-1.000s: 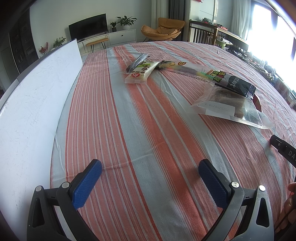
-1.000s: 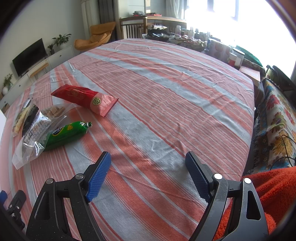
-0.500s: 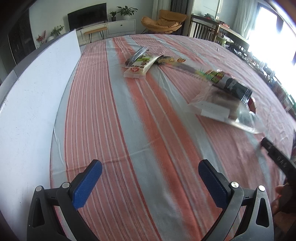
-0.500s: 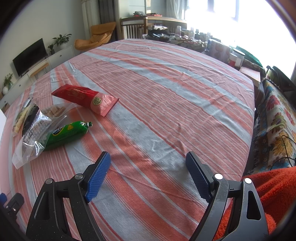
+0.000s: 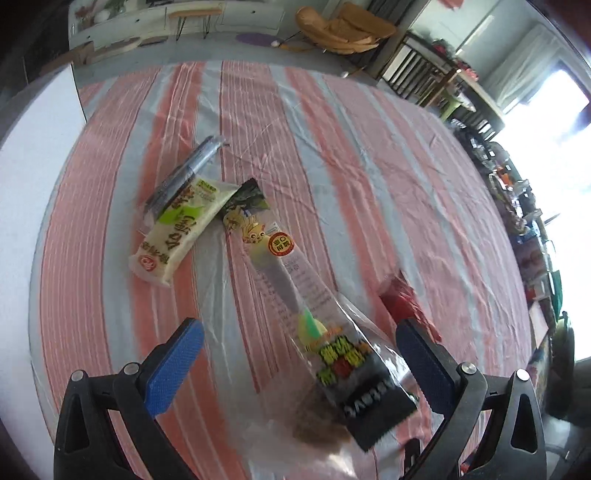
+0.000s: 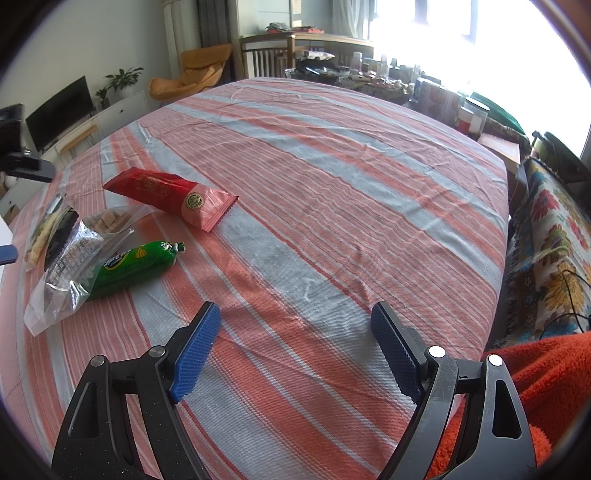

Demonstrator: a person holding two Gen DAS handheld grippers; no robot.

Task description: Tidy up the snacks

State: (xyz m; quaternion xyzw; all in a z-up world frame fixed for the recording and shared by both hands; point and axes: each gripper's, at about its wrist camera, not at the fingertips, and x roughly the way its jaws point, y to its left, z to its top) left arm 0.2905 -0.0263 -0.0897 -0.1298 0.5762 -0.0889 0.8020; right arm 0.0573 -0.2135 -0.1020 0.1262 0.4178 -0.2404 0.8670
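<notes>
Here, in the left wrist view, the left gripper point(image 5: 295, 354) is hanging with its blue pads spread wide over a table draped in a red-and-grey striped cloth point(image 5: 362, 177), gripping nothing. Between the pads, a long clear-and-black snack packet point(image 5: 314, 314) is lying on the cloth, its near end resting on a clear plastic bag point(image 5: 332, 446). Farther off and to the left, a cream packet with green print point(image 5: 181, 229) is leaning against a slim dark wrapper point(image 5: 184, 173). A white board point(image 5: 26, 177) is standing along the table's left edge, and an orange chair point(image 5: 343, 29) is sitting on the far floor. In the right wrist view, the right gripper point(image 6: 295, 350) is also gaping wide and empty above bare cloth point(image 6: 332, 184). To the left, a red packet with a pink end point(image 6: 170, 199) is lying apart from a green packet point(image 6: 133, 266), which is touching a crinkled clear bag point(image 6: 70, 266). A television point(image 6: 59, 110) and a plant point(image 6: 118, 81) are standing at the far left wall, bright windows are glaring at the far right, and an orange fleece point(image 6: 535, 369) is bunching near the right edge.
</notes>
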